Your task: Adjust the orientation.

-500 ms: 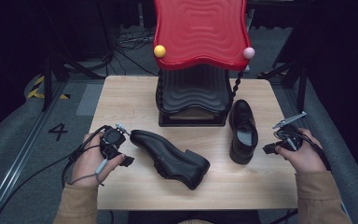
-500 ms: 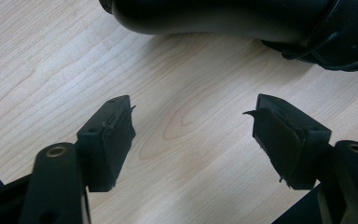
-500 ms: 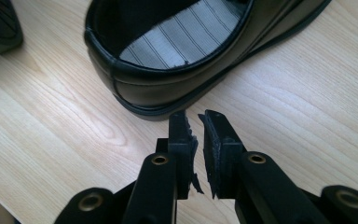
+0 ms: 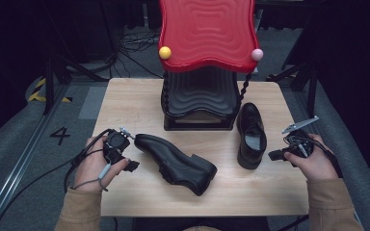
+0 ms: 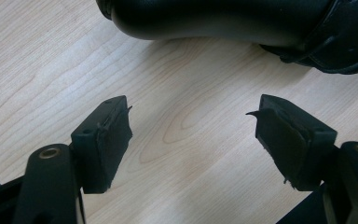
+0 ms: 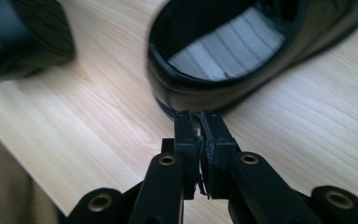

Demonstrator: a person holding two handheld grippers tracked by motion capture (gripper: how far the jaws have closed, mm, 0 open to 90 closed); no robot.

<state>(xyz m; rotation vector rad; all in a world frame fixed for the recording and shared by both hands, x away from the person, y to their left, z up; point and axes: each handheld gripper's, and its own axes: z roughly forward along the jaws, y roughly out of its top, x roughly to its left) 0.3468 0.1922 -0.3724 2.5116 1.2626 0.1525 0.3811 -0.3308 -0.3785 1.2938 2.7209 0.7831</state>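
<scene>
Holding a gripper in each hand, we worked at the pale wooden bench (image 4: 139, 101). Our left gripper (image 4: 125, 151) rested at the bench's left edge, its jaws spread wide with bare wood between them, gripping nothing. Just beyond them lay the black leather dress shoe on its side (image 4: 176, 162), its toe nearest that gripper and apart from the pads (image 5: 107, 140). Our right gripper (image 4: 275, 155) sat at the right edge with its jaws pressed together and empty, tips near the heel of the second black leather shoe standing upright (image 4: 251, 134), whose grey striped insole faced us. Behind both shoes stood the black ribbed rack with its red wavy top (image 4: 204, 33).
</scene>
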